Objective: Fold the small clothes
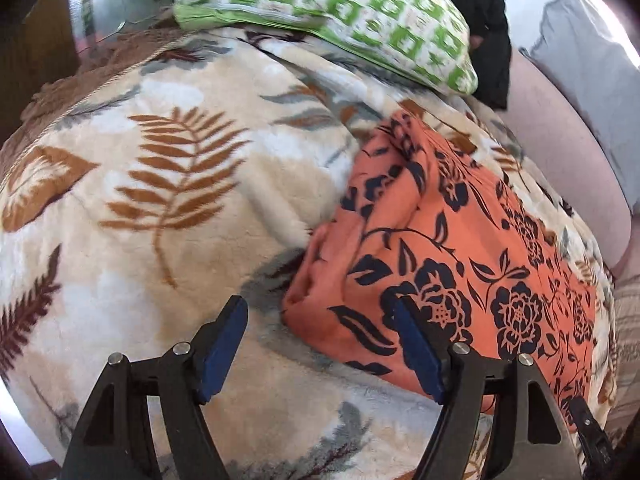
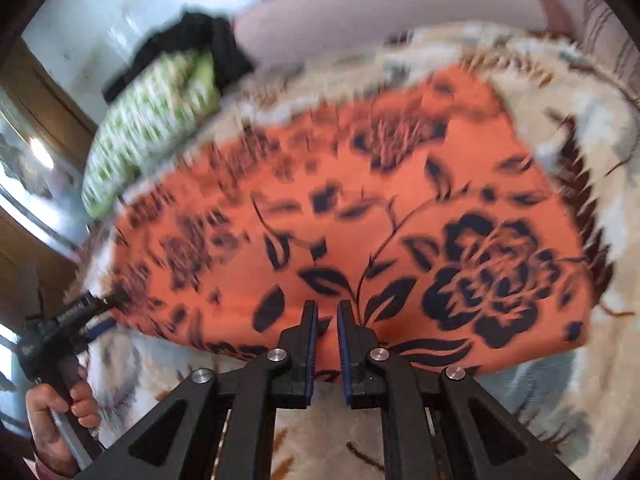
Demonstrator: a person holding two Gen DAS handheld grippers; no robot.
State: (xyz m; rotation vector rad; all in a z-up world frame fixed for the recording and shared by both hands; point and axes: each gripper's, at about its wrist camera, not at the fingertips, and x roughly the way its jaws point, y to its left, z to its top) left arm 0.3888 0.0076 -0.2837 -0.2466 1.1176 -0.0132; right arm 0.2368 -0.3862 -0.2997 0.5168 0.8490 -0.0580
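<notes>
Left gripper (image 1: 320, 316) spread wide, nothing between its blue pads, low over a leaf-print blanket (image 1: 120, 208); right-hand fingertip overlapping the near edge of the orange floral garment (image 1: 460, 240), contact impossible to tell. Garment lying partly folded on the blanket, ahead and to the right of those jaws. Right gripper (image 2: 327, 316) nearly closed, a narrow gap left, poised at the garment's near hem (image 2: 328, 364); grip on cloth unclear through blur. Green-checked pillow (image 1: 340, 12) and dark clothing (image 1: 488, 40) far beyond.

Motion blur smears the orange floral cloth (image 2: 340, 200) and green pillow (image 2: 152, 120) in the right wrist view; whether the jaws pinch fabric is unclear
</notes>
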